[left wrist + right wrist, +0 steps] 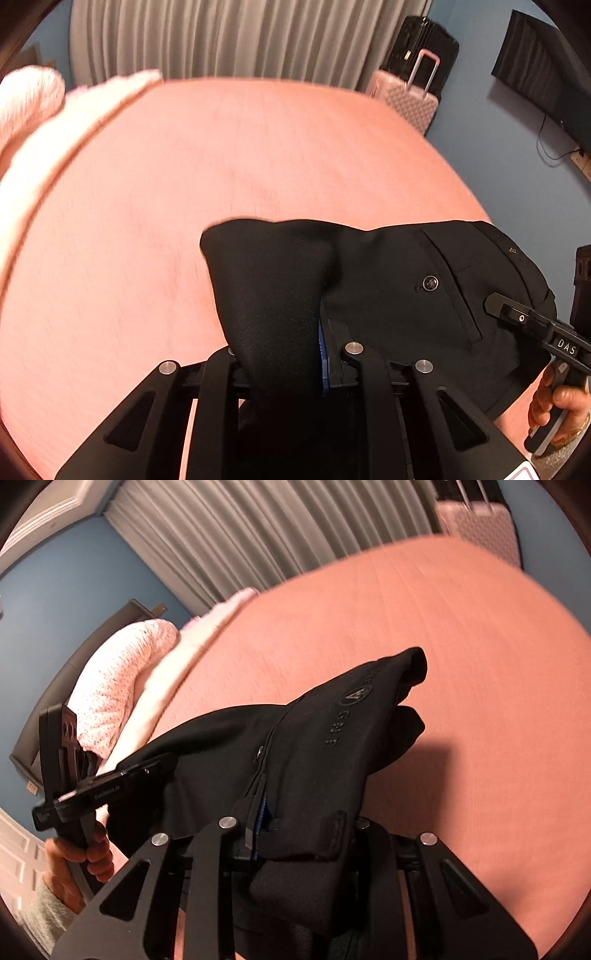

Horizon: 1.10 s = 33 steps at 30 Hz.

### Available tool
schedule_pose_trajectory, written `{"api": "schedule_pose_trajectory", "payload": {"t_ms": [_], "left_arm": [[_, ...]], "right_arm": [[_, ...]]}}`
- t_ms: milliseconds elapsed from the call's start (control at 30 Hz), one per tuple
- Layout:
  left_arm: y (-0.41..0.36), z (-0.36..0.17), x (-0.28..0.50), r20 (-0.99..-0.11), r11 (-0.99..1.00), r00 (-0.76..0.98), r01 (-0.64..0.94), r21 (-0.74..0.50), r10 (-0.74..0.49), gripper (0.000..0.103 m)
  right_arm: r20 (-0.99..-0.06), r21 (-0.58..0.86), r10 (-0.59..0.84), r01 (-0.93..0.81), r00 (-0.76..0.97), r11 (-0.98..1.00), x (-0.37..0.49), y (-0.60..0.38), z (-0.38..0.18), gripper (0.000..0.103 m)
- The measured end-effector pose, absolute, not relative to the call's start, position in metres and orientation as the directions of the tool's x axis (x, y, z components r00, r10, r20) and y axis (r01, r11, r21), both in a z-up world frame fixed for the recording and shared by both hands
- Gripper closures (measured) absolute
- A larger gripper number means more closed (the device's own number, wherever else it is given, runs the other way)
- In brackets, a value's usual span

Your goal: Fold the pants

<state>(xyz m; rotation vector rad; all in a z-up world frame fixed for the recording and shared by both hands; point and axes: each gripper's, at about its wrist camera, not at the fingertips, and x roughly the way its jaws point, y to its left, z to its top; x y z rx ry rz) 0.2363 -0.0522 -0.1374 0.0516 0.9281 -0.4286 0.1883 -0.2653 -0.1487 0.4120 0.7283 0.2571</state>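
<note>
Holding the black pants (388,288) up by the waist, both tools carry the cloth above the salmon-pink bed sheet (221,166). The left tool (286,354) is pressed together on a bunched corner of fabric that rises toward 12 o'clock in its own view; the right tool (295,834) pinches the waistband near the zipper, where a belt loop (332,834) hangs over its fingers. In the left view the right tool appears at 4 o'clock, in the right view the left tool appears at 9 o'clock, so the waist is stretched between them.

To do this step well, I judge that both grips should stay firm and level, the waist pulled gently taut, and the legs lowered on the sheet first so they lie straight before any fold is made. If one side is higher, the cloth probably twists.

The pants are a matte, finely woven black material, rather thick and soft, with a round dark button (430,283) by a slit pocket and pale printed letters on the inner waistband (351,716). The sheet looks smooth with a faint weave. A pink dotted pillow (122,679) sits at 9 o'clock in the right view, grey pleated curtains (240,37) at 12 o'clock, a quilted pink suitcase (410,103) at 2 o'clock in the left view.
</note>
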Motion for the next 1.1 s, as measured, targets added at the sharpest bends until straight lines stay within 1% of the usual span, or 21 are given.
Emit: {"api": "schedule_pose_trajectory", "payload": {"t_ms": [133, 233, 300, 333, 367, 400, 433, 467, 500, 533, 567, 600, 633, 700, 767, 800, 867, 933, 1000, 1067, 1100], "left_arm": [[-0.077, -0.112, 0.288, -0.737, 0.926, 0.615, 0.376, -0.036, -0.279, 0.087], [-0.097, -0.115, 0.340, -0.728, 0.932, 0.635, 0.363, -0.012, -0.257, 0.086], [-0.112, -0.133, 0.381, -0.742, 0.937, 0.625, 0.348, -0.012, -0.242, 0.086], [-0.117, -0.147, 0.396, -0.753, 0.939, 0.615, 0.344, -0.011, -0.235, 0.083], [-0.120, -0.169, 0.415, -0.777, 0.947, 0.595, 0.321, -0.003, -0.205, 0.080], [-0.117, -0.189, 0.425, -0.803, 0.955, 0.575, 0.294, 0.023, -0.157, 0.074], [-0.113, -0.207, 0.433, -0.823, 0.963, 0.556, 0.265, 0.046, -0.114, 0.066], [-0.103, -0.219, 0.431, -0.829, 0.966, 0.546, 0.256, 0.024, -0.124, 0.059], [-0.091, -0.223, 0.428, -0.824, 0.972, 0.550, 0.236, -0.007, -0.140, 0.050], [-0.075, -0.223, 0.422, -0.810, 0.979, 0.573, 0.202, -0.011, -0.128, 0.044], [-0.062, -0.221, 0.415, -0.794, 0.985, 0.601, 0.170, 0.017, -0.090, 0.044], [-0.048, -0.216, 0.405, -0.770, 0.989, 0.638, 0.130, 0.072, -0.028, 0.044], [-0.039, -0.214, 0.397, -0.756, 0.989, 0.655, 0.117, 0.094, -0.005, 0.044], [-0.021, -0.208, 0.383, -0.763, 0.989, 0.645, 0.134, 0.066, -0.036, 0.042], [-0.019, -0.211, 0.381, -0.800, 0.984, 0.585, 0.174, -0.038, -0.134, 0.034], [-0.021, -0.216, 0.383, -0.813, 0.974, 0.548, 0.203, -0.103, -0.200, 0.033], [-0.031, -0.234, 0.387, -0.827, 0.947, 0.469, 0.228, -0.224, -0.309, 0.033], [-0.042, -0.245, 0.386, -0.841, 0.938, 0.419, 0.210, -0.277, -0.342, 0.033], [-0.055, -0.236, 0.377, -0.836, 0.960, 0.478, 0.200, -0.195, -0.269, 0.033], [-0.063, -0.222, 0.358, -0.824, 0.976, 0.539, 0.206, -0.069, -0.172, 0.033], [-0.072, -0.213, 0.347, -0.808, 0.978, 0.580, 0.206, 0.023, -0.104, 0.032]], "right_arm": [[-0.555, 0.414, 0.346, -0.109, 0.756, 0.904, 0.251, -0.272, -0.129, 0.079], [-0.565, 0.404, 0.328, -0.093, 0.757, 0.910, 0.314, -0.279, -0.138, 0.078], [-0.586, 0.414, 0.316, -0.059, 0.747, 0.908, 0.350, -0.285, -0.155, 0.076], [-0.614, 0.414, 0.306, -0.033, 0.728, 0.910, 0.368, -0.289, -0.170, 0.069], [-0.663, 0.398, 0.271, 0.022, 0.698, 0.917, 0.383, -0.297, -0.188, 0.065], [-0.717, 0.376, 0.234, 0.082, 0.657, 0.923, 0.394, -0.304, -0.207, 0.059], [-0.765, 0.358, 0.209, 0.132, 0.609, 0.924, 0.401, -0.312, -0.224, 0.057], [-0.737, 0.427, 0.267, 0.121, 0.621, 0.896, 0.396, -0.327, -0.233, 0.053], [-0.709, 0.455, 0.280, 0.117, 0.648, 0.883, 0.387, -0.338, -0.232, 0.051], [-0.699, 0.440, 0.250, 0.128, 0.670, 0.889, 0.375, -0.347, -0.228, 0.049], [-0.692, 0.393, 0.189, 0.144, 0.697, 0.908, 0.357, -0.357, -0.219, 0.048], [-0.684, 0.381, 0.176, 0.140, 0.708, 0.914, 0.347, -0.361, -0.214, 0.046], [-0.672, 0.383, 0.182, 0.127, 0.718, 0.915, 0.330, -0.366, -0.206, 0.046], [-0.665, 0.406, 0.210, 0.110, 0.716, 0.907, 0.315, -0.368, -0.198, 0.046], [-0.658, 0.453, 0.263, 0.093, 0.705, 0.886, 0.311, -0.365, -0.200, 0.034], [-0.659, 0.487, 0.299, 0.089, 0.691, 0.869, 0.315, -0.362, -0.203, 0.024], [-0.659, 0.537, 0.340, 0.103, 0.672, 0.837, 0.320, -0.351, -0.215, 0.024], [-0.660, 0.555, 0.338, 0.133, 0.671, 0.821, 0.316, -0.339, -0.220, 0.024], [-0.664, 0.512, 0.272, 0.160, 0.696, 0.844, 0.304, -0.329, -0.210, 0.024], [-0.666, 0.416, 0.187, 0.151, 0.722, 0.897, 0.293, -0.313, -0.191, 0.024], [-0.650, 0.339, 0.136, 0.125, 0.747, 0.932, 0.283, -0.294, -0.174, 0.024]]}}
